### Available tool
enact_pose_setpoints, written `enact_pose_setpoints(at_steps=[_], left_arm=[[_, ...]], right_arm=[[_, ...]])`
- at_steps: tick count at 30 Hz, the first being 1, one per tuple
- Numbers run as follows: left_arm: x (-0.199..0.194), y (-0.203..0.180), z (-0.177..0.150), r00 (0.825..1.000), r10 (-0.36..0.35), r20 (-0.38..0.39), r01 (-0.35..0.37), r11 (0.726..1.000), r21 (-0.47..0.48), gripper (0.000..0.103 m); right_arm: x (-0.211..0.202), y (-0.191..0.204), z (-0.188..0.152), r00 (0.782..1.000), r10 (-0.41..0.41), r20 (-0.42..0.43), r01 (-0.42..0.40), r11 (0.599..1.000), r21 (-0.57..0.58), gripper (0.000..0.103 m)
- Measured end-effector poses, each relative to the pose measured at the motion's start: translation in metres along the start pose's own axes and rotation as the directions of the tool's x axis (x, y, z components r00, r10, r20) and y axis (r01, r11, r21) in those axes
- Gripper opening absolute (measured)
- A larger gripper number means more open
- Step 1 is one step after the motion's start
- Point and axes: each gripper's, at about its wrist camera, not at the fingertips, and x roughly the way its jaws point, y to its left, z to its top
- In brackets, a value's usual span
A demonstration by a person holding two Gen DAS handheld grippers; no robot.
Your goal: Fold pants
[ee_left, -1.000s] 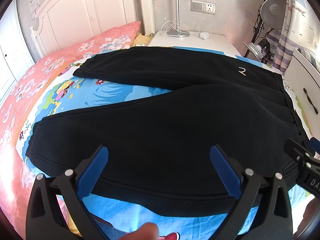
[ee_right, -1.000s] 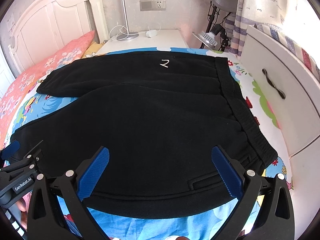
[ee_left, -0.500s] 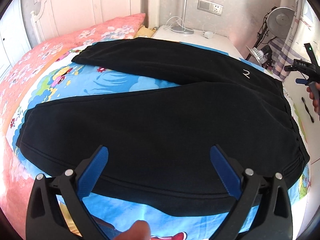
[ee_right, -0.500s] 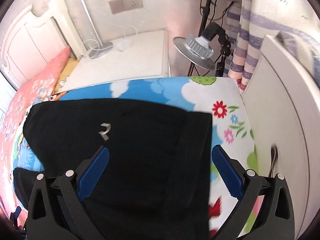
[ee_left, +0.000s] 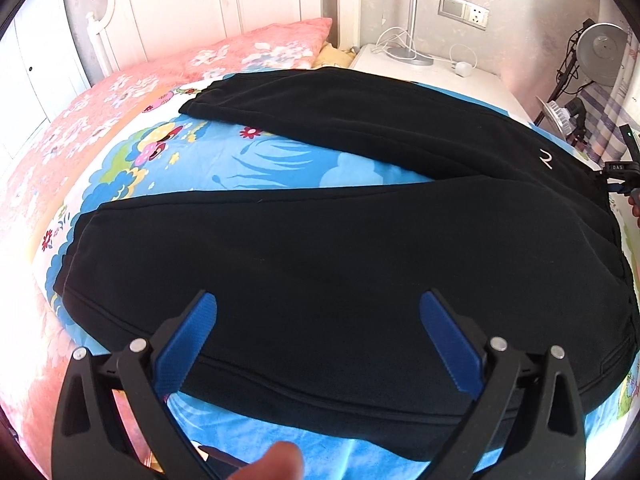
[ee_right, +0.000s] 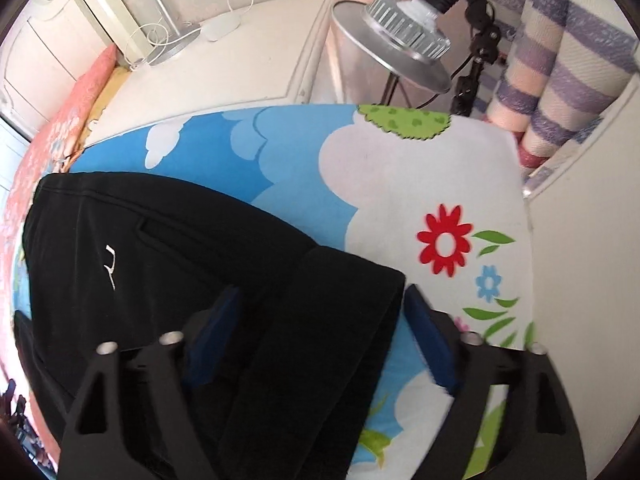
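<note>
A: Right hand-held gripper [ee_right: 322,332]?
B: Jaws closing, astride the far waistband corner of the pants [ee_right: 168,264]. Pads not pressing yet, nothing held.
A: Left hand-held gripper [ee_left: 318,330]?
B: Spread wide, empty, over the near leg's lower edge.
A: Pants?
B: Black, flat on the cartoon bedsheet [ee_left: 280,160], legs splayed, pink pillow [ee_left: 256,50] beyond.

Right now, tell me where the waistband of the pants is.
In the right wrist view, the waistband lies on the cartoon bedsheet, between the closing jaws of the right gripper.
</note>
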Motion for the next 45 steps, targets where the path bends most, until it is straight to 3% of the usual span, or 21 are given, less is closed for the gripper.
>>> enact_pose_setpoints(at_steps=[2, 3, 4, 8, 10, 12, 15, 18, 20, 22, 27, 30, 33, 34, 36, 40, 45], left_arm=[[0.003, 0.001, 0.001, 1.000, 0.008, -0.003, -0.008, 1.000, -0.003, 0.102], [0.005, 0.003, 0.002, 1.000, 0.011, -0.005, -0.011, 1.000, -0.007, 0.102], [0.006, 0.003, 0.003, 1.000, 0.011, -0.006, -0.011, 1.000, -0.010, 0.102], [0.006, 0.004, 0.005, 1.000, 0.000, -0.012, 0.000, 1.000, -0.021, 0.102], [0.004, 0.007, 0.006, 1.000, -0.005, -0.011, 0.005, 1.000, -0.031, 0.102], [0.000, 0.012, 0.008, 1.000, -0.014, -0.003, 0.014, 0.999, -0.045, 0.102], [-0.010, 0.023, 0.014, 1.000, -0.008, 0.023, 0.010, 0.997, -0.071, 0.102], [-0.017, 0.042, 0.022, 0.998, -0.037, 0.041, 0.041, 0.992, -0.119, 0.102], [-0.019, 0.055, 0.027, 0.996, -0.075, 0.044, 0.081, 0.985, -0.155, 0.102], [-0.017, 0.075, 0.035, 0.989, -0.140, 0.039, 0.146, 0.966, -0.213, 0.102], [-0.001, 0.116, 0.085, 0.964, -0.256, 0.069, 0.265, 0.925, -0.271, 0.101], [0.033, 0.138, 0.139, 0.943, -0.329, 0.048, 0.327, 0.893, -0.310, 0.100], [0.080, 0.157, 0.189, 0.922, -0.388, -0.002, 0.358, 0.854, -0.378, 0.083], [0.098, 0.163, 0.204, 0.917, -0.398, -0.018, 0.356, 0.838, -0.414, 0.071], [0.133, 0.174, 0.235, 0.907, -0.418, -0.053, 0.343, 0.806, -0.482, 0.063], [0.188, 0.179, 0.282, 0.913, -0.397, -0.092, 0.291, 0.795, -0.533, 0.063], [0.254, 0.178, 0.308, 0.893, -0.426, -0.143, 0.254, 0.741, -0.621, 0.063]], right_arm=[[-0.001, -0.004, 0.000, 1.000, 0.018, 0.016, -0.018, 1.000, 0.000, 0.063], [-0.004, -0.007, 0.001, 0.999, 0.043, 0.027, -0.043, 0.999, 0.016, 0.046], [-0.007, -0.010, 0.002, 0.997, 0.063, 0.036, -0.064, 0.998, 0.029, 0.037], [-0.032, 0.015, -0.005, 0.994, 0.018, 0.105, -0.011, 0.998, -0.063, 0.028], [-0.060, 0.030, -0.010, 0.982, 0.041, 0.184, -0.026, 0.996, -0.083, 0.026], [-0.108, 0.057, -0.032, 0.945, 0.119, 0.306, -0.078, 0.987, -0.141, 0.025], [-0.179, 0.104, -0.103, 0.854, 0.265, 0.447, -0.145, 0.948, -0.285, 0.025], [-0.210, 0.121, -0.180, 0.802, 0.352, 0.482, -0.198, 0.919, -0.341, 0.025], [-0.211, 0.117, -0.229, 0.782, 0.406, 0.472, -0.267, 0.904, -0.335, 0.025], [-0.196, 0.107, -0.271, 0.791, 0.432, 0.434, -0.332, 0.898, -0.288, 0.025], [-0.127, 0.084, -0.330, 0.854, 0.434, 0.286, -0.418, 0.901, -0.120, 0.025], [-0.119, 0.083, -0.331, 0.848, 0.448, 0.283, -0.449, 0.891, -0.066, 0.025], [-0.125, 0.081, -0.325, 0.845, 0.449, 0.292, -0.458, 0.888, -0.041, 0.025], [-0.127, 0.081, -0.325, 0.848, 0.444, 0.290, -0.453, 0.891, -0.040, 0.025], [-0.130, 0.084, -0.319, 0.857, 0.432, 0.282, -0.437, 0.898, -0.047, 0.025], [-0.133, 0.084, -0.313, 0.866, 0.420, 0.271, -0.426, 0.904, -0.042, 0.025], [-0.136, 0.084, -0.307, 0.884, 0.404, 0.237, -0.404, 0.913, -0.047, 0.025]])
